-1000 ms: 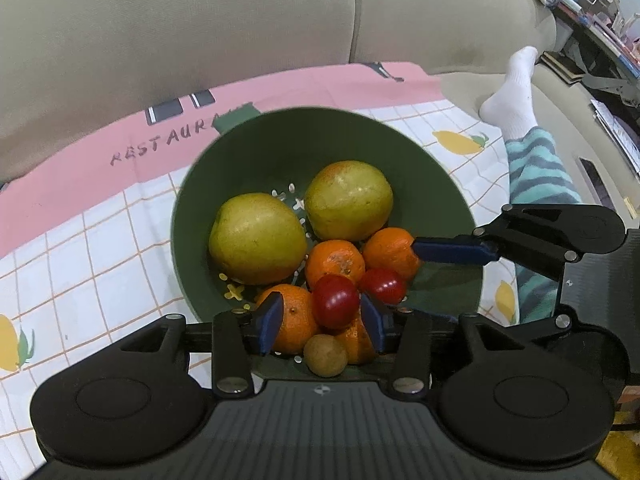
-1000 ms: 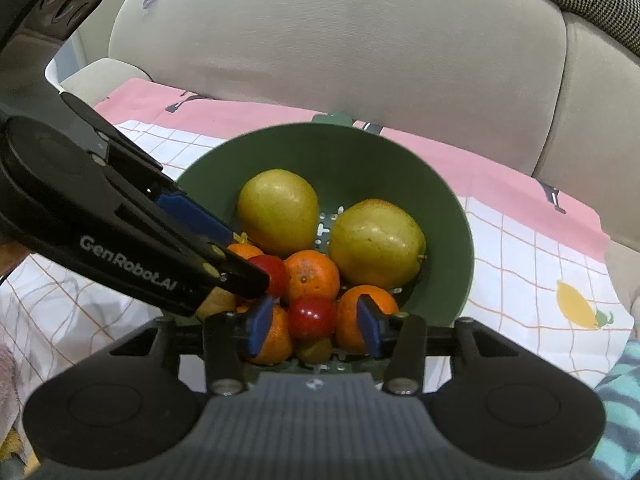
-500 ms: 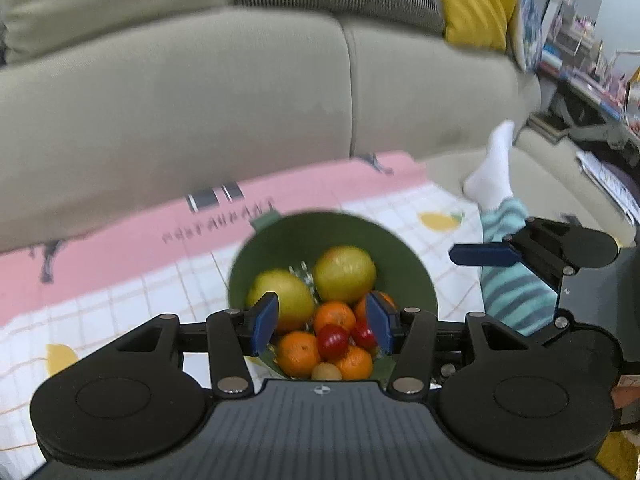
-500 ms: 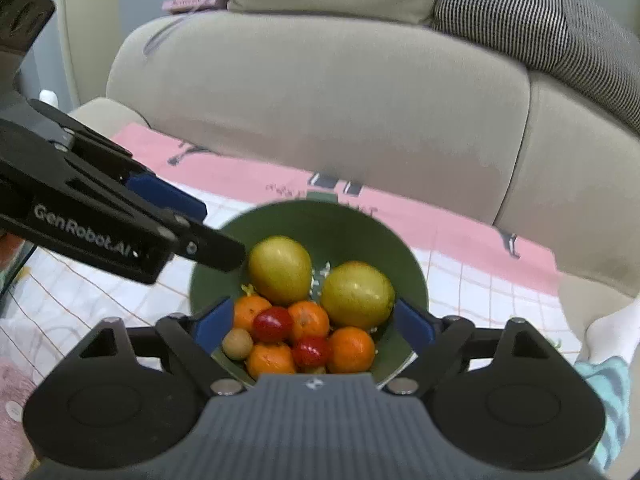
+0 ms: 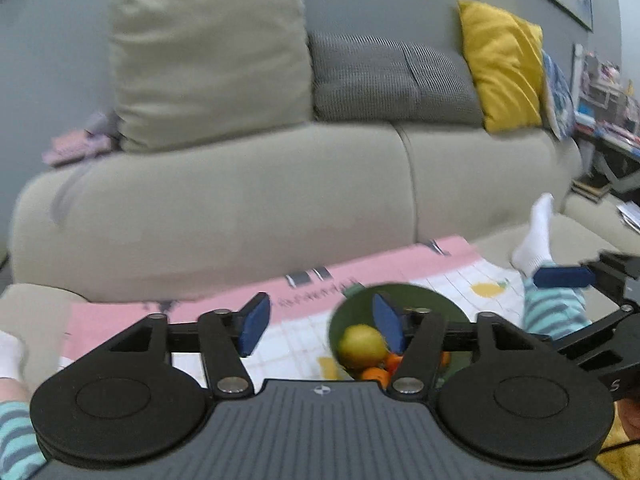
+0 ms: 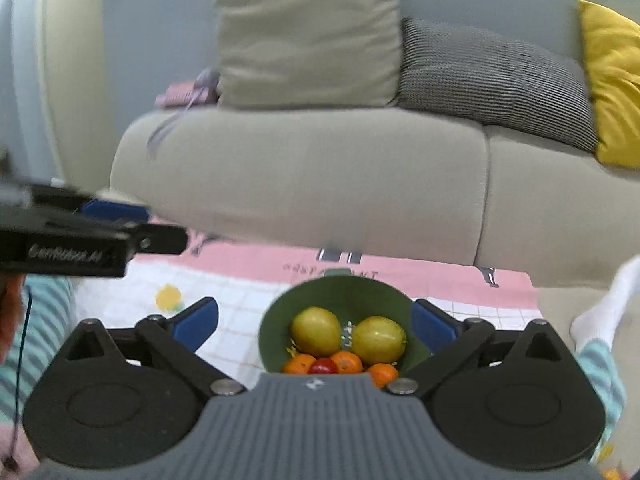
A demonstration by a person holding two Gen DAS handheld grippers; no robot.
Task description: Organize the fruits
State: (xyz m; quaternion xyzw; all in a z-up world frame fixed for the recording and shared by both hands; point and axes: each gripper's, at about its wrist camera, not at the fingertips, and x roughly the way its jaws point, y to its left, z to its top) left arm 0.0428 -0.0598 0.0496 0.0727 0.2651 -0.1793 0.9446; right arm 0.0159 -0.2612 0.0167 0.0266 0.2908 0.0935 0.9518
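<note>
Both hand-held grippers hover empty above a round green bowl (image 6: 340,296) on a pink checked cloth (image 6: 240,320). The left gripper (image 5: 318,326) and right gripper (image 6: 314,326) have just been opening, nothing between their blue pads. Yellow-green pears (image 6: 316,331), mandarins and cherry tomatoes sit piled together; bumping the rim might roll the small ones out.

In the left wrist view, the left tongs' right finger (image 5: 387,322) covers much of the green bowl (image 5: 432,300); only one pear (image 5: 361,345) shows whole. In the right wrist view, the tongs' body hides the bowl's near rim and part of the oranges (image 6: 347,361). The cloth's lettering (image 6: 332,270) beyond the bowl is blurred.
</note>
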